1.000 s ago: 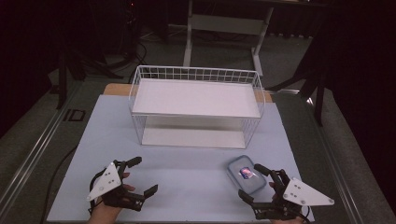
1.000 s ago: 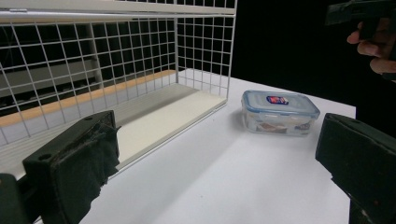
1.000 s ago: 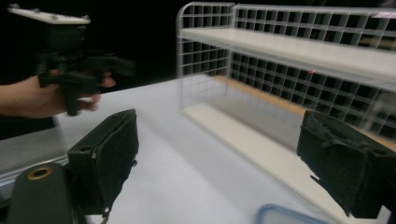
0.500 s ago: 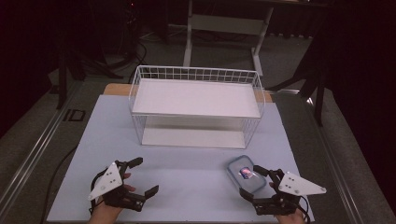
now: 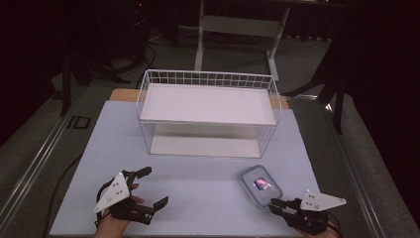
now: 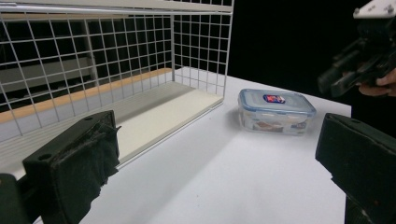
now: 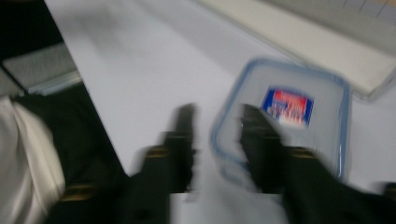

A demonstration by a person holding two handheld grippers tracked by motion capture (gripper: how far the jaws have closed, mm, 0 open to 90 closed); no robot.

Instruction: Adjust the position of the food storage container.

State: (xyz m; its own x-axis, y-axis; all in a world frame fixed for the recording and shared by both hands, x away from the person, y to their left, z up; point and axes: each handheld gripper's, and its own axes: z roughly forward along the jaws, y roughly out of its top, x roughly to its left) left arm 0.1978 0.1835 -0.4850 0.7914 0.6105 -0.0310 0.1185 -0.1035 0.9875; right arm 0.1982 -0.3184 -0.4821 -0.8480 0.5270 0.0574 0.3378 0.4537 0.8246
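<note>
A clear lidded container [image 5: 261,185] with a blue seal and a red-and-blue label is seen lying flat on the pale blue table [image 5: 198,183], in front of the right end of the white wire rack [image 5: 208,111]. The right gripper [image 5: 276,205] is held at the container's near corner; its jaws have just been closing, one blurred jaw over the lid and one outside the near edge, grip uncertain. The left gripper [image 5: 151,186] is held wide open and empty, well apart at the left.

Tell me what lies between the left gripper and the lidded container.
Nothing: in the high view, bare white tabletop runs from the left gripper to the container.
</note>
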